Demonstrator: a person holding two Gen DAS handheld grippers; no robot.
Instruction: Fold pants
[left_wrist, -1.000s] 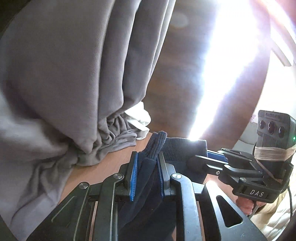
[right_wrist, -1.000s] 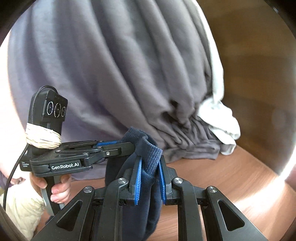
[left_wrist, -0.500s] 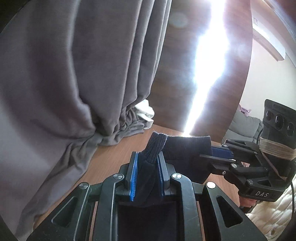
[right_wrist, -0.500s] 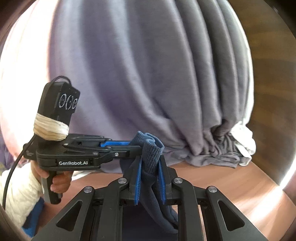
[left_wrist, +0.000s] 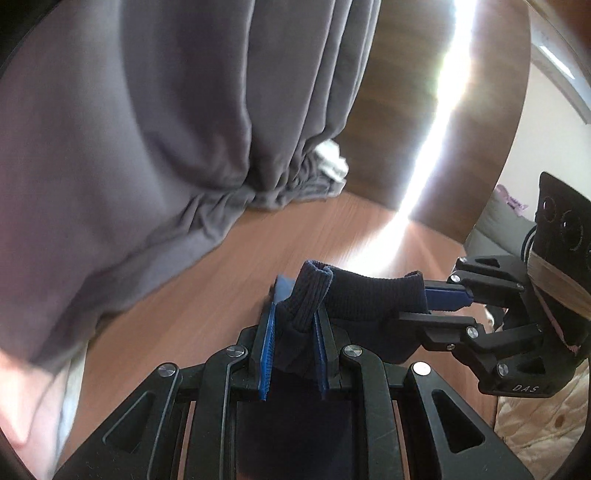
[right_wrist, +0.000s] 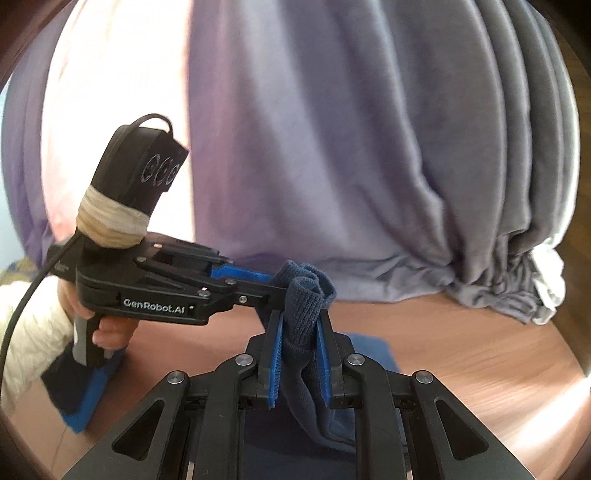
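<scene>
The pants (left_wrist: 369, 295) are dark navy with a ribbed band. My left gripper (left_wrist: 293, 325) is shut on one end of the band. My right gripper (right_wrist: 301, 325) is shut on the other end (right_wrist: 304, 295). The short stretch of band hangs taut between the two, above the wooden floor (left_wrist: 221, 288). In the left wrist view the right gripper (left_wrist: 436, 302) reaches in from the right. In the right wrist view the left gripper (right_wrist: 258, 280) reaches in from the left. The rest of the pants hangs below, mostly hidden by the gripper bodies.
A long grey curtain (right_wrist: 351, 147) hangs close ahead and bunches on the floor, with white cloth (right_wrist: 550, 280) at its foot. A wooden panel (left_wrist: 406, 110) stands behind it in strong glare. Blue fabric (right_wrist: 369, 347) lies on the floor. A quilted cream bedspread (left_wrist: 535, 424) lies at the right.
Both grippers have drawn back from the curtain and lifted with the band still held. More floor shows. The grippers stay close together.
</scene>
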